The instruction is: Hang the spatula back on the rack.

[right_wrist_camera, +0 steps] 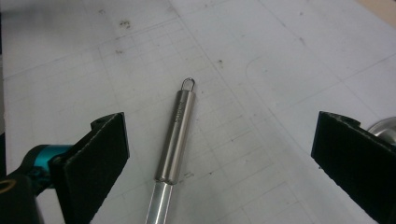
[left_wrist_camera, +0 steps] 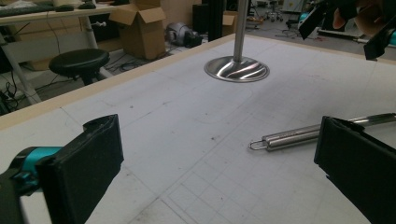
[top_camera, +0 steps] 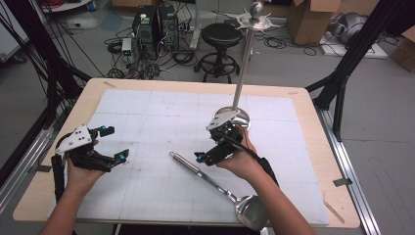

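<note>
the ladle (top_camera: 215, 185) lies flat on the white mat (top_camera: 147, 107) in the lower centre of the high view, bowl toward the bottom edge, handle running up-left to its small hanging loop. the right gripper (top_camera: 208, 156) hovers over that handle with jaws spread wide; in the right gripper view the handle (right_wrist_camera: 175, 135) sits between the two black pads, touching neither, so this looks like lining up for a grasp near the loop end. the left gripper (top_camera: 111, 144) waits at the left of the frame, also open and holding nothing. the steel stand (top_camera: 241, 73) rises at upper centre, hooks on top, probably where the ladle should hang.
</note>
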`<state>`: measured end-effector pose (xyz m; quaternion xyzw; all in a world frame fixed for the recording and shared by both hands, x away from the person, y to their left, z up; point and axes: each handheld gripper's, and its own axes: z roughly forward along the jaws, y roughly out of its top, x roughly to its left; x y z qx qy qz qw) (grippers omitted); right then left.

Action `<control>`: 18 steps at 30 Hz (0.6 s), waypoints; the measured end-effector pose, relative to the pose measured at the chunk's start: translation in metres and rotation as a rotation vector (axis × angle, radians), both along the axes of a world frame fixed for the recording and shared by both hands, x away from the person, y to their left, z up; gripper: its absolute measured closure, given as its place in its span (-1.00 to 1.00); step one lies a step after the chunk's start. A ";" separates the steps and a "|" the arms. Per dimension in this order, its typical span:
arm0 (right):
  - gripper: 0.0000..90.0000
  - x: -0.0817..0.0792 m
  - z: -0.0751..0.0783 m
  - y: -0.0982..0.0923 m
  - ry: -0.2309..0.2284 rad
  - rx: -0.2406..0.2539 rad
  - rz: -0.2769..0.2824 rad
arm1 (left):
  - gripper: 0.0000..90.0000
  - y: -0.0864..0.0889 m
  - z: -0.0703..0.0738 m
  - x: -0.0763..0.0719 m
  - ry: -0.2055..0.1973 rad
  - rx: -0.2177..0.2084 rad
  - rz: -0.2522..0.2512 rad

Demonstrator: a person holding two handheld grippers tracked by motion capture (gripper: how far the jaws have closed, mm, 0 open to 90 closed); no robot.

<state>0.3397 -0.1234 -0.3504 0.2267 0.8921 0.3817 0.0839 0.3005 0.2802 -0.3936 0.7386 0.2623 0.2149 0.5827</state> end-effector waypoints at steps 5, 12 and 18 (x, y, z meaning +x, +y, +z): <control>-0.94 0.002 -0.008 0.009 0.031 -0.049 0.020 | -0.96 -0.001 0.000 -0.001 0.000 0.005 -0.002; -0.93 0.004 -0.016 0.014 0.059 -0.094 0.012 | -0.96 -0.003 -0.001 0.000 0.004 0.017 -0.007; -0.93 0.003 -0.021 0.021 0.077 -0.108 0.023 | -0.96 -0.003 -0.001 0.000 0.004 0.020 -0.007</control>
